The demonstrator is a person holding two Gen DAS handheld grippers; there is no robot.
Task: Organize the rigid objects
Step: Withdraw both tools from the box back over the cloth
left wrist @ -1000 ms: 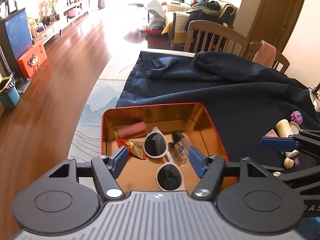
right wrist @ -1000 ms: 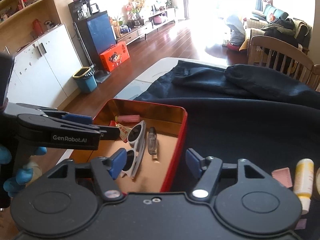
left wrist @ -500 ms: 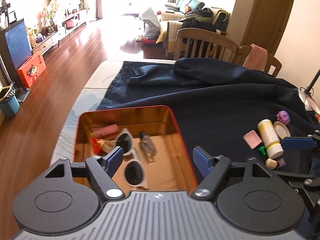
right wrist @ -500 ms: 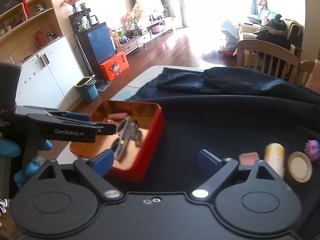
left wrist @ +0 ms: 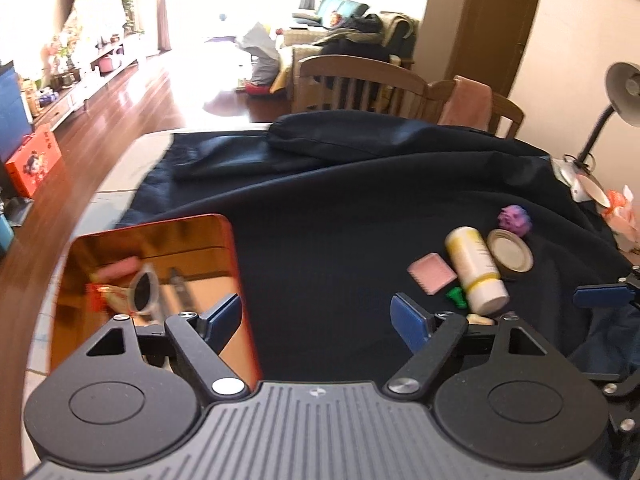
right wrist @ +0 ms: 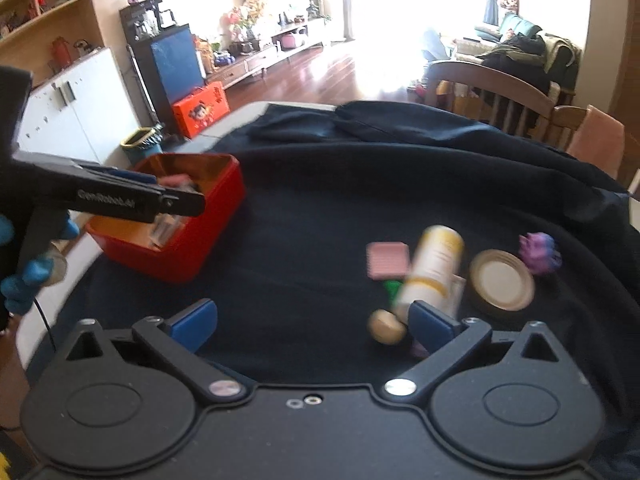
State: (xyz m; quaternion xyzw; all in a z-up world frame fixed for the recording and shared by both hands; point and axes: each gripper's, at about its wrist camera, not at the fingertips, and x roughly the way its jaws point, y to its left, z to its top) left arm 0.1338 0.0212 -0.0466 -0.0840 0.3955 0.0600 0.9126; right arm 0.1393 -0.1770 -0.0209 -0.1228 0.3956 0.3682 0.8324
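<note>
A broad stretch of bare dark cloth [right wrist: 320,208] lies open between the red tin [right wrist: 192,256] on the left and the cluster on the right, giving clear passage. In that cluster the white-and-yellow bottle [right wrist: 434,268], pink card [right wrist: 387,259], round lid [right wrist: 502,280] and purple toy [right wrist: 538,252] sit close together, leaving little room between them. A folded ridge of cloth [left wrist: 380,136], chair backs [left wrist: 360,84] and a desk lamp [left wrist: 616,100] bound the far side.
</note>
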